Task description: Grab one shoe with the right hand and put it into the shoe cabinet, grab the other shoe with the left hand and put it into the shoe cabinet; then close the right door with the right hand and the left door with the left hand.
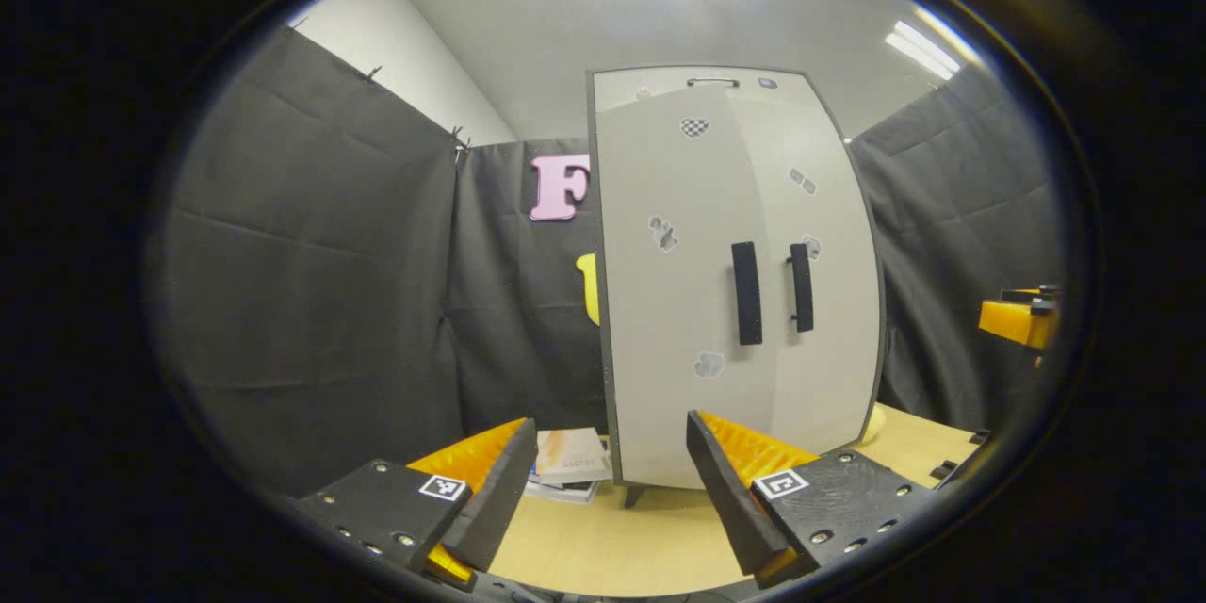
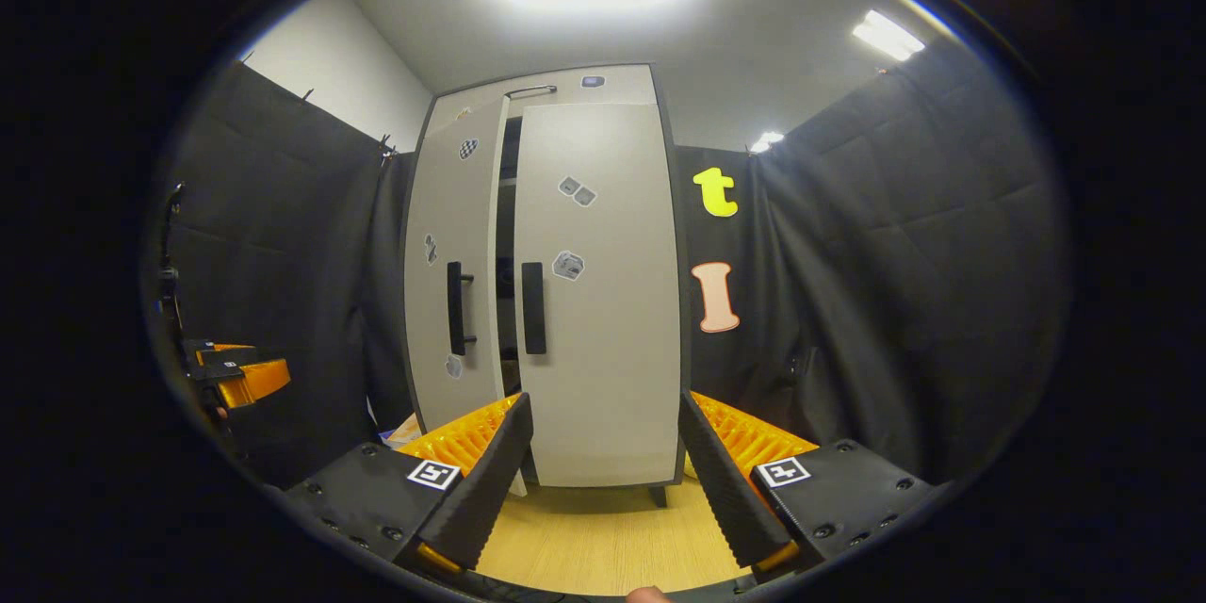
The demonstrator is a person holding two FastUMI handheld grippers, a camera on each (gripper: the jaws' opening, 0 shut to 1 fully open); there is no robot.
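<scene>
I see both claws, left claw (image 1: 603,480) and right claw (image 2: 603,471), spread and empty. The shoe cabinet (image 2: 565,301) stands on the table (image 2: 603,537); its left door (image 2: 452,301) is ajar and its right door (image 2: 603,301) is closed.

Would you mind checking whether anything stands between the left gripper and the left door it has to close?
Nothing visible does. The left gripper is open and empty, and past its fingertips only bare table leads to the left door, which stands ajar. The books lie off to the side, at the cabinet's foot.
</scene>
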